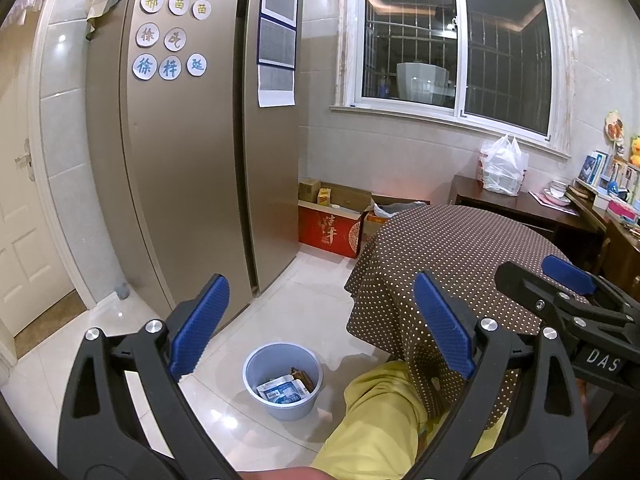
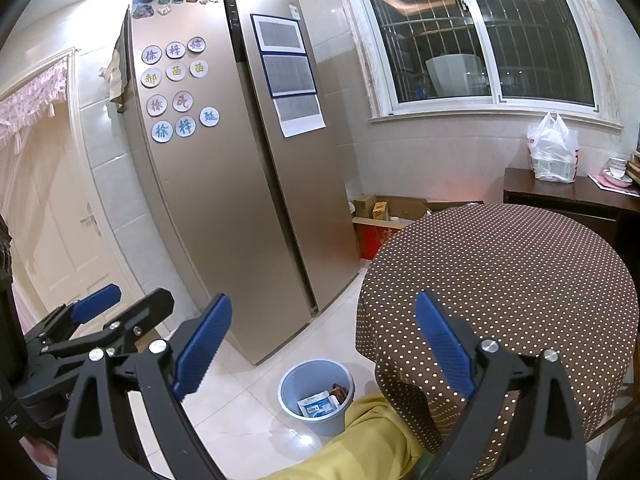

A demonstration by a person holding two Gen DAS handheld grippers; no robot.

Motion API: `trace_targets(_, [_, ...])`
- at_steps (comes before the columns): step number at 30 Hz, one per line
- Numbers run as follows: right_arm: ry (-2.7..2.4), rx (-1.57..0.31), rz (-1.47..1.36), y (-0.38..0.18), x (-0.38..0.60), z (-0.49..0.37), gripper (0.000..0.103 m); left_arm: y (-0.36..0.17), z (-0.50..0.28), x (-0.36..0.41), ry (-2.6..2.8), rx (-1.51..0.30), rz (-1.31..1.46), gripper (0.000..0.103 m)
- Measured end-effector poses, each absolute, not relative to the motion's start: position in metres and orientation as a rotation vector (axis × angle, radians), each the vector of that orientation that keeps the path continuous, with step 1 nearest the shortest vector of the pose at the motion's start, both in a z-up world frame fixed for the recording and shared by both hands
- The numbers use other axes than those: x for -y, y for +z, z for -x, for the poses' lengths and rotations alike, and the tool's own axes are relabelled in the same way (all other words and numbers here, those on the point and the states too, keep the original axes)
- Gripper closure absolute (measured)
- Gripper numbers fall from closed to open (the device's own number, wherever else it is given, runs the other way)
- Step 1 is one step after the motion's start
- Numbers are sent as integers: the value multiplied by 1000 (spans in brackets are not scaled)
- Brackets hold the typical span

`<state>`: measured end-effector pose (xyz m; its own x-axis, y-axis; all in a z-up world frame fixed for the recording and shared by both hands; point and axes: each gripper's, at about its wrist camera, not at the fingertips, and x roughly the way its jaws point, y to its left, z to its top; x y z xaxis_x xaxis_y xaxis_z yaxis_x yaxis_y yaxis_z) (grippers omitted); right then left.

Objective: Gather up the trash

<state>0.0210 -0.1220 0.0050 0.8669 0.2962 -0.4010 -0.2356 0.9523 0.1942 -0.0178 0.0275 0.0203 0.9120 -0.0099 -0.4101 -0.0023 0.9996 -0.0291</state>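
A grey-blue trash bin [image 1: 283, 384] stands on the white tiled floor beside the round table; it also shows in the right wrist view [image 2: 316, 396]. Inside it lie a white-and-blue wrapper [image 1: 282, 390] and a small brown item [image 1: 303, 378]. My left gripper [image 1: 320, 332] is open and empty, held above the bin. My right gripper [image 2: 322, 348] is open and empty, held above the bin and the table's left edge. Each gripper shows at the side of the other's view: the right one [image 1: 568, 292] and the left one [image 2: 100, 312].
A round table with a brown polka-dot cloth [image 2: 500, 280] is at right. A tall gold fridge [image 1: 192, 160] stands at left. Cardboard boxes [image 1: 336, 216] sit by the wall. A dark sideboard [image 2: 568, 196] carries a white plastic bag [image 2: 554, 152]. The person's yellow-trousered leg [image 1: 380, 412] is beside the bin.
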Motion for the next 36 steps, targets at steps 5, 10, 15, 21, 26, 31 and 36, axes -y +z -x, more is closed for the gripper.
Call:
trace_targets(5, [277, -439, -140, 6, 122, -21, 12, 20, 18, -28, -6, -421, 31, 11])
trace_targets(10, [276, -439, -141, 5, 122, -20, 12, 21, 18, -28, -4, -421, 29, 11])
trace_targets(15, [277, -439, -141, 6, 122, -20, 12, 21, 18, -28, -4, -419, 29, 11])
trace_targets(21, [279, -441, -146, 6, 122, -20, 12, 20, 18, -28, -6, -421, 32, 11])
trace_targets(26, [284, -442, -148, 6, 122, -20, 12, 21, 18, -29, -7, -420, 32, 11])
trace_targets(31, [283, -441, -149, 6, 122, -19, 12, 22, 18, -29, -7, -418, 33, 11])
trace_targets(36, [283, -439, -148, 6, 122, -19, 12, 23, 20, -26, -6, -415, 31, 11])
